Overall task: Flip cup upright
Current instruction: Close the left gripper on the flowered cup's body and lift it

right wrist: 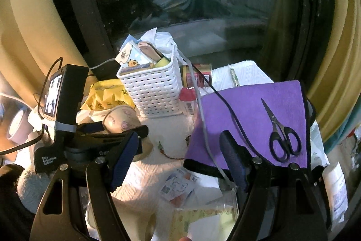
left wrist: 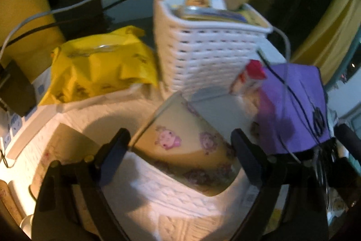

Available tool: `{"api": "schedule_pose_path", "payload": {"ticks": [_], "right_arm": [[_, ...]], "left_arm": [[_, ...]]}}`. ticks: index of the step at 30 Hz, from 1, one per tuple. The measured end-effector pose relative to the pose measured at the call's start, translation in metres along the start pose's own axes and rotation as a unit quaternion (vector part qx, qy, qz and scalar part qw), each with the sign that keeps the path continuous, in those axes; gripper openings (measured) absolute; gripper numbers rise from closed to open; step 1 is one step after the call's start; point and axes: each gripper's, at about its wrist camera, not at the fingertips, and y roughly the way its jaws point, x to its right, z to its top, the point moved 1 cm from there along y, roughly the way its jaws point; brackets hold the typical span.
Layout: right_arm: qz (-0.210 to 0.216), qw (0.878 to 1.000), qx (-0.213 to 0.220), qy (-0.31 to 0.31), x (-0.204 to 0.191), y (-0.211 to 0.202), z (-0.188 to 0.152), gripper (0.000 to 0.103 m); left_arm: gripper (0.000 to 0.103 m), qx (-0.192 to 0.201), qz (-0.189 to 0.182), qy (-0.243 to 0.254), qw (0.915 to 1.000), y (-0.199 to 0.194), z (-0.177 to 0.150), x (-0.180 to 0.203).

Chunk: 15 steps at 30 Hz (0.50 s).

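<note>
Black fingers of the left gripper point(left wrist: 180, 146) are seen spread wide on either side of the cup point(left wrist: 180, 148), a cream paper cup printed with pink cartoon figures, which lies tilted on the white quilted cloth point(left wrist: 146, 191) with its mouth turned up and to the left; whether the pads actually touch its wall cannot be told through the blur. For a clean flip, the jaws are best closed across the middle of the body, gently, since thin paper is judged likely to crush, and the cup is then rotated until its base meets the cloth. The right gripper point(right wrist: 180, 159) is held open and empty, above the cloth and apart from the cup point(right wrist: 120, 120). Close behind the cup stands a white plastic basket point(left wrist: 203, 55), with a yellow packet point(left wrist: 99, 67) to its left and a purple cloth point(left wrist: 297, 92) crossed by cables to its right, so the swing of the rim is judged to have little room. 1 pair of scissors point(right wrist: 282, 134) lies on the purple cloth.
</note>
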Motion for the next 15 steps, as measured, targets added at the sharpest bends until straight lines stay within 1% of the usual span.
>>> {"api": "schedule_pose_path", "payload": {"ticks": [3, 5, 8, 11, 12, 14, 15], "right_arm": [[-0.003, 1.0, 0.004, 0.002, 0.004, -0.008, -0.001, 0.077], [-0.006, 1.0, 0.007, 0.002, 0.006, -0.012, -0.002, 0.077], [-0.007, 1.0, 0.012, 0.007, 0.01, -0.017, -0.003, 0.077], [-0.004, 1.0, 0.014, 0.008, 0.01, -0.02, -0.005, 0.077], [-0.002, 1.0, 0.014, 0.007, 0.009, -0.021, -0.005, 0.077], [0.0, 1.0, 0.015, 0.006, 0.008, -0.021, -0.005, 0.077], [0.002, 1.0, 0.016, 0.006, 0.007, -0.022, -0.005, 0.077]], "left_arm": [[0.084, 0.004, -0.009, 0.01, 0.9999, -0.001, -0.001, 0.009], [0.083, 0.006, -0.01, 0.022, 0.9997, -0.003, -0.002, 0.012], [0.083, 0.011, -0.033, 0.036, 0.9988, -0.018, -0.001, 0.016], [0.083, 0.026, -0.035, 0.053, 0.9977, -0.032, 0.003, 0.009], [0.083, 0.018, -0.028, 0.049, 0.9982, -0.035, 0.006, 0.005], [0.083, 0.01, -0.026, 0.035, 0.999, -0.038, 0.008, -0.001], [0.084, 0.008, -0.024, 0.035, 0.999, -0.038, 0.008, -0.003]]}}
